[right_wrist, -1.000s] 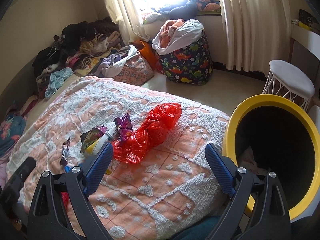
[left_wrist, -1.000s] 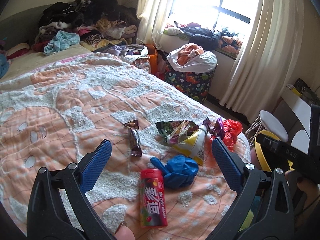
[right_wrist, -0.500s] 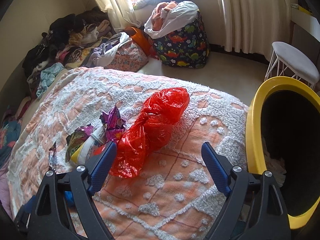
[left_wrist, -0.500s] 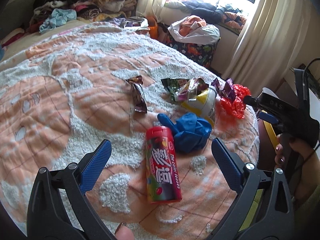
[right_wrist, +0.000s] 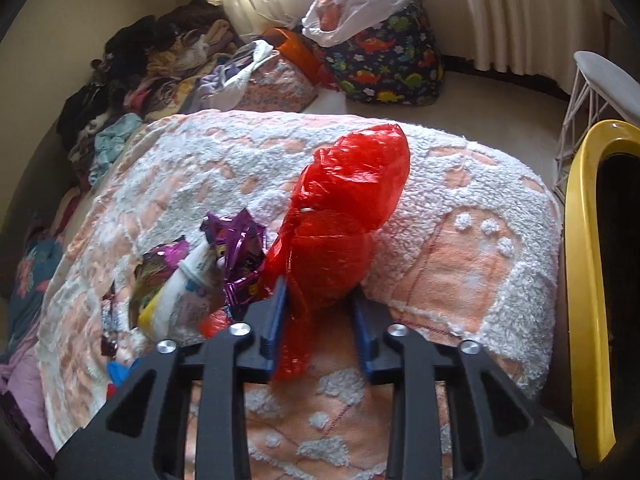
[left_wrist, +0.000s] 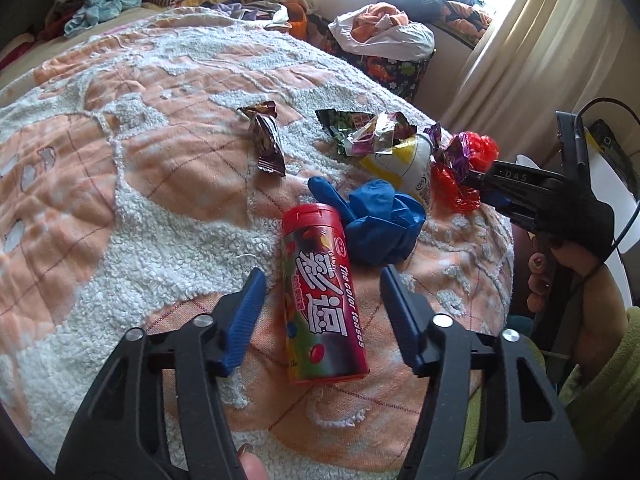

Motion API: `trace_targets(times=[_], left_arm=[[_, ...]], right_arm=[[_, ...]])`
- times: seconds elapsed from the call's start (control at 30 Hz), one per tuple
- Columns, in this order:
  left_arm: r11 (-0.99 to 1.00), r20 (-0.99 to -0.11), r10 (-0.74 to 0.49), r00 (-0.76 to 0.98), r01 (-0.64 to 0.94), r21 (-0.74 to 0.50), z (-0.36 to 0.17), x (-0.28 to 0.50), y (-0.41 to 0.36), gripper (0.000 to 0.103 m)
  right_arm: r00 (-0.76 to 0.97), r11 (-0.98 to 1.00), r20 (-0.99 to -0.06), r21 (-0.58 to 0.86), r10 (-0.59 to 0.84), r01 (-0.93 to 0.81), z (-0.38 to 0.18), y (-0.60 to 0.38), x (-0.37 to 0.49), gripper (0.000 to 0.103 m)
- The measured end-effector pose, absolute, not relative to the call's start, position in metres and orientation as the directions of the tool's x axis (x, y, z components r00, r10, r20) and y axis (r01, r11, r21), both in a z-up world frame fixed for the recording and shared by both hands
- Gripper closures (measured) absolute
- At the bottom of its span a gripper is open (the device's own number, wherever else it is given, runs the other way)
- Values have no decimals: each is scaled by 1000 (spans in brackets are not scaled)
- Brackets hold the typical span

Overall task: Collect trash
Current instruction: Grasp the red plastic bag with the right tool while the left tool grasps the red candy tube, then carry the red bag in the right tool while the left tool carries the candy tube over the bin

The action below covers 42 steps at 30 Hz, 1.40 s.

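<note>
My left gripper point(left_wrist: 322, 276) has just been closing its jaws; they straddle the red candy tube point(left_wrist: 322, 296) on the bed point(left_wrist: 120, 184), not yet touching it. My right gripper point(right_wrist: 320, 292) has just closed its jaws, pinching the red plastic bag point(right_wrist: 344, 208) at frame centre.

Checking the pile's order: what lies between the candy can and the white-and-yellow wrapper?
In the left wrist view, the crumpled blue glove lies between the candy can and the white-and-yellow wrapper.
</note>
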<state>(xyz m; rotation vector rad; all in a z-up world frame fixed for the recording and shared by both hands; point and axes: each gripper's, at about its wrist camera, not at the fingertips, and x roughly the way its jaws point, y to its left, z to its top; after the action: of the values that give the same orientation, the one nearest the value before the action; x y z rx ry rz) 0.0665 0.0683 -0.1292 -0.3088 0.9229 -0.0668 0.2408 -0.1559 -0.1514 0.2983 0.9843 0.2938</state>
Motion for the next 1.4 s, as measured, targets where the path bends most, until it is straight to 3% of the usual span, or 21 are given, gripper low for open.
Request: trace_targets(times=[0.17, 1.4], left_arm=[[952, -782, -198, 591, -76, -298, -134, 68, 69, 73], [965, -647, -189, 739, 17, -263, -74, 55, 41, 75]], right_arm=[[549, 913, -736, 378, 397, -154, -137, -160, 225, 84], [617, 886, -639, 372, 460, -276, -81, -201, 146, 84]])
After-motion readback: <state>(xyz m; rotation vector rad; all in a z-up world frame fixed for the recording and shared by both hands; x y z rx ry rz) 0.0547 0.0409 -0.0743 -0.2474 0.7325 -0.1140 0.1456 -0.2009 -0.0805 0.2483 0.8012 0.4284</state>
